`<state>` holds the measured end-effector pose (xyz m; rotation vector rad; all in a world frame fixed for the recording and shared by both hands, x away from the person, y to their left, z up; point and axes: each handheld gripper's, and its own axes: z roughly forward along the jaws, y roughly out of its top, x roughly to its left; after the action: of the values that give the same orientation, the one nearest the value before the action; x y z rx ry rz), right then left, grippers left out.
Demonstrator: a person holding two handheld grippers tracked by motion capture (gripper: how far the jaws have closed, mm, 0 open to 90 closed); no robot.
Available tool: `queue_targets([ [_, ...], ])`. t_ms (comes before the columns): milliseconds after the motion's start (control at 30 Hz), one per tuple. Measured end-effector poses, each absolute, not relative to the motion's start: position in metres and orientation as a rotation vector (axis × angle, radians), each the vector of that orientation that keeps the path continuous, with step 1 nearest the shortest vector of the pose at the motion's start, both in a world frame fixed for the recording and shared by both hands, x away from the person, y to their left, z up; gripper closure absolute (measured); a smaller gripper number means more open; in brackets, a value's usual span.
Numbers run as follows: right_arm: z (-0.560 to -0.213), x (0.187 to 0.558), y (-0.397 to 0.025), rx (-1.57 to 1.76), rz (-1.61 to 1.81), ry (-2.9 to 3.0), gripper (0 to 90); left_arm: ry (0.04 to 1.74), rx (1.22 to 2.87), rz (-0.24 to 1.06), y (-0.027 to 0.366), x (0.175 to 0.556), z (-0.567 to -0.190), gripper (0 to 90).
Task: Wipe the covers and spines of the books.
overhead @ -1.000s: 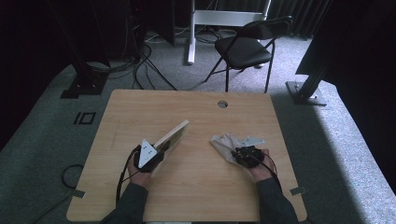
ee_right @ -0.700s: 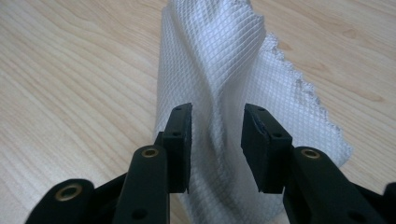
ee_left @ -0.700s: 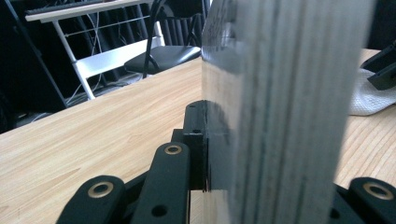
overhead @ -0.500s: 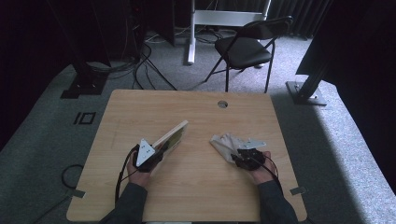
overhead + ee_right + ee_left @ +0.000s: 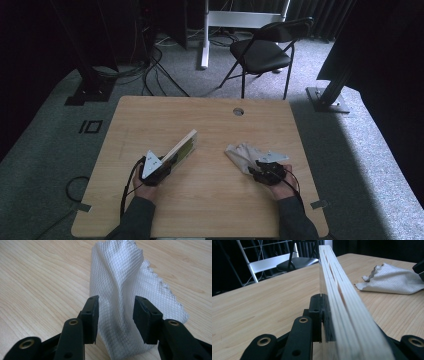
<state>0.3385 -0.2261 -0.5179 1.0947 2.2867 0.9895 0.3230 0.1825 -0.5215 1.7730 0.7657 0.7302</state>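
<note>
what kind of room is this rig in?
Probably a lab or studio set up for recording, not a home: dark curtains, a lone wooden table on grey carpet, loose cables round stand bases, and a folding chair.

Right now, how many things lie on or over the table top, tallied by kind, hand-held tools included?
Wooden board, held on edge in the left claw: 1
White cloth, a fold of it between the open jaws of the right claw: 1
Claws: 2
Total: 4
</note>
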Motion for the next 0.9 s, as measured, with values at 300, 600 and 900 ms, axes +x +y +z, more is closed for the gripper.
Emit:
queue_targets([
  [300,-0.520,0.337,-0.227,1.109,0.990,2.287,53.1,0.761,1.761,0.710,0.184,0.322,-0.522,66.5],
  [600,-0.519,0.333,-0.231,1.118,1.020,2.263,48.4,0.769,1.749,0.727,0.189,0.318,-0.523,56.0],
  [900,-0.516,0.326,-0.236,1.111,1.075,2.208,47.0,0.762,1.739,0.728,0.189,0.314,-0.522,51.5],
])
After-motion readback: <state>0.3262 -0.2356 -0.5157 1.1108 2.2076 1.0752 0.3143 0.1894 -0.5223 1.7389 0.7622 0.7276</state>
